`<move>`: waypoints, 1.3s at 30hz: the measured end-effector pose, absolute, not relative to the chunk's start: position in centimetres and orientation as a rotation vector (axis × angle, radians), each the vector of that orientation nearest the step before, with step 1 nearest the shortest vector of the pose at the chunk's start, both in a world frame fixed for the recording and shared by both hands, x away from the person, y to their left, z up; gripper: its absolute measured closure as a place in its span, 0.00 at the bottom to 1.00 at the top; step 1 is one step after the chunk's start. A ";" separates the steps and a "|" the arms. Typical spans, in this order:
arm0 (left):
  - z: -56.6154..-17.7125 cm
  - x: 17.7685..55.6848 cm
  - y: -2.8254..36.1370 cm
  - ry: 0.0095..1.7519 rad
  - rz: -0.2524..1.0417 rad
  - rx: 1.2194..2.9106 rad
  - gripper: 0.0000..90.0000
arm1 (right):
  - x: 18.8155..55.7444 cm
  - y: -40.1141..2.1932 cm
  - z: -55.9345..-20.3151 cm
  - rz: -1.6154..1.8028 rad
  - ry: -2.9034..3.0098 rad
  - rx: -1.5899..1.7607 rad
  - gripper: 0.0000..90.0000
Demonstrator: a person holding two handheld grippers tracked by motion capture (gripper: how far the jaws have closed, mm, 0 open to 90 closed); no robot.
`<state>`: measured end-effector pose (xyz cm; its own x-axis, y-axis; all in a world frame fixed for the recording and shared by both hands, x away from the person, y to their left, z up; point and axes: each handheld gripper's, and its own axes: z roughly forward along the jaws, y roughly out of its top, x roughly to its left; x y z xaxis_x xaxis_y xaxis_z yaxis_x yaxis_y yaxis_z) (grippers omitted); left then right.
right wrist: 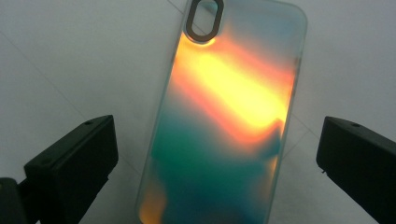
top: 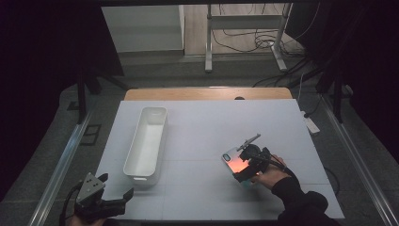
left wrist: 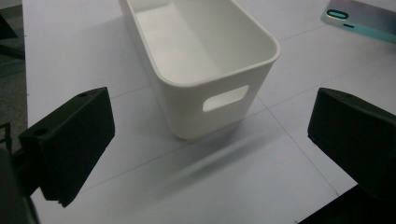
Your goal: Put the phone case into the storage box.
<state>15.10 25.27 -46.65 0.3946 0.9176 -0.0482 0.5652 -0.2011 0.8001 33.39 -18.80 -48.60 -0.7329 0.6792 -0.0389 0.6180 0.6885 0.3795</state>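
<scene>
Your left gripper [top: 120, 197] sits at the near left corner of the table [top: 202, 122], jaws wide, holding nothing, aimed at the short end of the white bin [left wrist: 205, 56]. Leave it parked there; it isn't needed for this step.

Your right gripper [top: 247, 165] hovers over the phone case [right wrist: 224, 121], jaws spread wide on either side of it, not touching yet. The case lies flat on the table at the near right, well apart from the bin, camera cutout [right wrist: 204, 18] pointing away from you. It looks thin and slick, so a flat pinch across the width will likely slip.

Judgement: the step in hand is the grasp. Lower until both jaws touch the table surface just beside the long edges, keep the case centred between them, then close slowly. Tilt slightly so one jaw gets under an edge. Don't shove it sideways.

Farther off, the bin stands empty, long axis running away from you, probably the drop target. Beyond the table edge, floor cables [top: 263, 40] and a stand leg, irrelevant.
</scene>
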 end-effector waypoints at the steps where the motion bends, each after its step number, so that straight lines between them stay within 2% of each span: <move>1: -46.6 15.1 25.3 1.275 0.581 1.886 0.02 | 33.4 -18.8 -48.8 0.515 2.726 1.064 0.00; 17: -46.7 15.1 25.2 1.270 0.582 1.891 0.02 | 33.6 -19.1 -51.1 0.430 2.735 1.088 0.00; 27: -46.7 15.1 25.2 1.268 0.585 1.899 0.02 | 33.7 -19.1 -51.3 0.423 2.738 1.098 0.00; 29: -46.7 15.1 25.2 1.268 0.586 1.900 0.02 | 33.6 -19.1 -51.1 0.421 2.741 1.104 0.05; 32: -46.7 15.1 25.2 1.267 0.586 1.902 0.02 | 33.6 -19.4 -50.7 0.428 2.733 1.124 0.17; 39: -46.7 15.1 25.1 1.266 0.587 1.905 0.02 | 33.7 -19.4 -50.6 0.419 2.731 1.146 0.19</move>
